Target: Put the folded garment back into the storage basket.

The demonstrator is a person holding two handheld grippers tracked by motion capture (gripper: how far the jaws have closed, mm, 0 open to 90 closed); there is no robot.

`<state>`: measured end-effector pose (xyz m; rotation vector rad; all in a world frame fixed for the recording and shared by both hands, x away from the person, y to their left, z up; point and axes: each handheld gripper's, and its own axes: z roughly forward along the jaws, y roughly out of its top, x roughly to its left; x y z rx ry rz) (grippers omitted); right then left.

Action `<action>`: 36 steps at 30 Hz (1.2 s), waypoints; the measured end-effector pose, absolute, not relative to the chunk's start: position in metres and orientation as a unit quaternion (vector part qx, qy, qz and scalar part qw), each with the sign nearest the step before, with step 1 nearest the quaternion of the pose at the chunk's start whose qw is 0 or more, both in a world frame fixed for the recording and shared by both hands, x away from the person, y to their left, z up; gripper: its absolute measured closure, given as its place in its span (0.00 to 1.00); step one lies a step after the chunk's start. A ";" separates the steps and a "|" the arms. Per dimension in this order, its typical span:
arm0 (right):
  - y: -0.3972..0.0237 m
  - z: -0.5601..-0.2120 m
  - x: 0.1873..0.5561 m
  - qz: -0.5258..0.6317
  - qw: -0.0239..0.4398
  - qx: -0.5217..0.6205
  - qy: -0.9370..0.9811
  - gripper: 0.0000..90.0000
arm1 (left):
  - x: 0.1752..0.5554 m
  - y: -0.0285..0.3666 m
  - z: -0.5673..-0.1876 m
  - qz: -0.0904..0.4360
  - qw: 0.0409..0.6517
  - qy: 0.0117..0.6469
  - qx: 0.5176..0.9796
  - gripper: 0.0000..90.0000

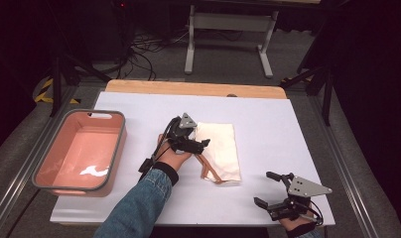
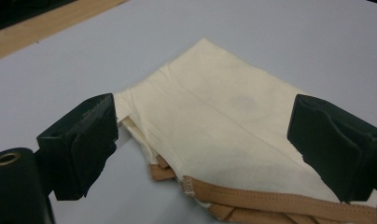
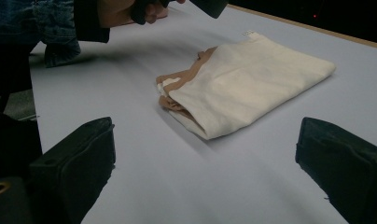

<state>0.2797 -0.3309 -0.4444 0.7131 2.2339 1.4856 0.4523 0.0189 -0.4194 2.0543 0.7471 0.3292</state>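
Observation:
A folded cream cloth (image 1: 221,146) with tan straps (image 1: 208,171) poking out at its near end lies in the middle of the pale table (image 1: 268,124). My left gripper (image 1: 201,134) hovers at the cloth's left edge, open. In the left gripper view its jaws stand wide apart on either side of the cloth (image 2: 224,121), with the tan strap (image 2: 270,200) just below them. My right gripper (image 1: 263,187) is open near the table's front right corner, apart from the cloth. In the right gripper view the cloth (image 3: 252,88) lies ahead between its spread jaws.
A pink basin (image 1: 79,113) with nothing in it stands at the table's left side. A wooden strip (image 1: 193,88) runs along the far edge. Beyond it are a white frame (image 1: 228,22) and cables on the floor. A denim sleeve (image 3: 46,23) reaches in from the front.

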 end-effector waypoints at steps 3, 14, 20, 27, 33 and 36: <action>-0.331 -0.445 0.280 0.527 0.180 0.252 0.792 0.06 | 0.454 0.017 -0.423 0.124 0.436 0.312 0.835 0.11; -0.331 -0.445 0.280 0.527 0.180 0.252 0.792 0.06 | 0.464 0.009 -0.436 0.092 0.387 0.337 0.853 0.12; -0.331 -0.445 0.280 0.527 0.180 0.252 0.792 0.06 | 0.468 0.005 -0.443 0.087 0.364 0.347 0.860 0.12; -0.333 -0.445 0.280 0.528 0.178 0.256 0.790 0.06 | 0.470 0.001 -0.447 0.087 0.347 0.348 0.866 0.13; -0.333 -0.445 0.280 0.528 0.177 0.257 0.790 0.06 | 0.472 -0.003 -0.450 0.090 0.333 0.357 0.868 0.16; -0.335 -0.445 0.280 0.530 0.175 0.260 0.788 0.06 | 0.472 -0.005 -0.451 0.098 0.324 0.358 0.870 0.17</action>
